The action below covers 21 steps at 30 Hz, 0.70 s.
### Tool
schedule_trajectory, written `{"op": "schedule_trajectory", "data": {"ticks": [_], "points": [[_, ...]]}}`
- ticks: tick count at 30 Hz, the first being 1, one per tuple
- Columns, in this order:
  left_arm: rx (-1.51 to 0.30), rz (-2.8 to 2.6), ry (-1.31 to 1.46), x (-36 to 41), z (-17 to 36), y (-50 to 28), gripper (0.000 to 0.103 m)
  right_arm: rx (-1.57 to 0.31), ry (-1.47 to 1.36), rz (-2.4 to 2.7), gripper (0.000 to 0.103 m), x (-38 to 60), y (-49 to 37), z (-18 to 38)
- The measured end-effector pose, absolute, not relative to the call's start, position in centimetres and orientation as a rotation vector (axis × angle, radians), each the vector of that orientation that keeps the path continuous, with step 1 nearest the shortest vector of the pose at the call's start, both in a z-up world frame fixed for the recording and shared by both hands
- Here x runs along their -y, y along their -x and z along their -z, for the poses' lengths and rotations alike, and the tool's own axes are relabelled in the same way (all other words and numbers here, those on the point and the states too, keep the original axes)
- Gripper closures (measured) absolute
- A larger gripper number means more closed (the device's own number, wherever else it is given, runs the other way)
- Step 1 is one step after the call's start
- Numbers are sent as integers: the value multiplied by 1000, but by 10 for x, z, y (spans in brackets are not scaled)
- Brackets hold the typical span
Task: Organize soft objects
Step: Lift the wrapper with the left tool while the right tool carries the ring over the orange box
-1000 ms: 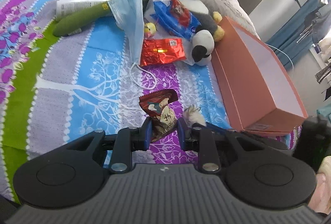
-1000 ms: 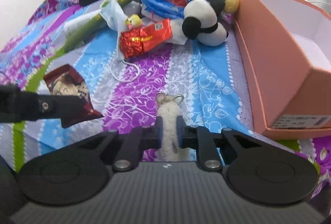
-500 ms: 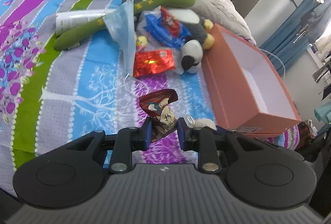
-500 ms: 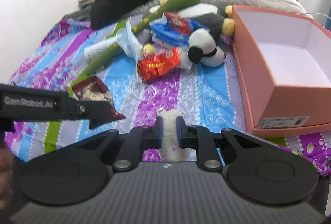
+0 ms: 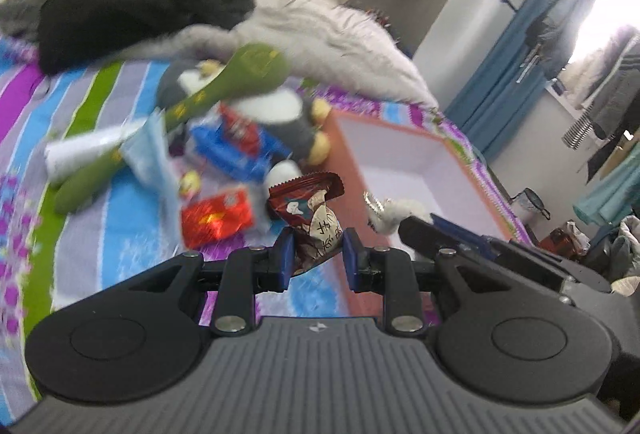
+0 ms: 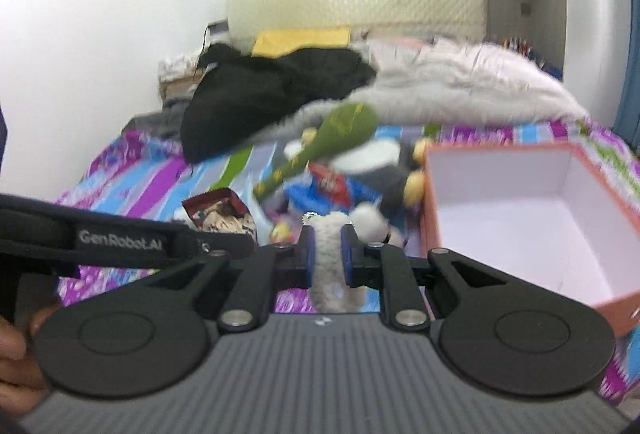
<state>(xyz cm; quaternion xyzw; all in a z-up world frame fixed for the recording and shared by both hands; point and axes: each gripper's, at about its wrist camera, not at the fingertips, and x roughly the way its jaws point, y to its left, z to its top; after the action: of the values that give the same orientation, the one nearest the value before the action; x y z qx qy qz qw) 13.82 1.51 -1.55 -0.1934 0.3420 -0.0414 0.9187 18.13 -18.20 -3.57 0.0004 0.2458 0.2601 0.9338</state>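
Crinkly brown snack packet [image 5: 310, 222], pinched in the left gripper [image 5: 315, 258], may slip, while the right gripper [image 6: 327, 254] clamping the fluffy white keychain [image 6: 330, 254] nears the orange box [image 6: 520, 218] at 2 o'clock.

Brown snack packet [image 5: 311, 222], white fluffy keychain [image 6: 330, 254], both aloft

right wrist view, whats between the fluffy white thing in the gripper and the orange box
Nothing sits in that gap. In the right wrist view the white plush keychain is clamped in the right gripper, and beside it comes the orange box; only the gripper's own finger intervenes.
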Motion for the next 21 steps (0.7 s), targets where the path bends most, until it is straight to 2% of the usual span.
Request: {"op": "schedule_trajectory", "data": {"ticks": [5,9,21], "points": [[-675,135,340,7,-13,-168,73,-443,3,-474,85,201,-199,12],[-698,205,305,30,-23,-201,73,-466,8,-400,85,222,-225,4],[-885,335,240,106,5,-300,73,-600,0,-244,85,287,-292,21]]}}
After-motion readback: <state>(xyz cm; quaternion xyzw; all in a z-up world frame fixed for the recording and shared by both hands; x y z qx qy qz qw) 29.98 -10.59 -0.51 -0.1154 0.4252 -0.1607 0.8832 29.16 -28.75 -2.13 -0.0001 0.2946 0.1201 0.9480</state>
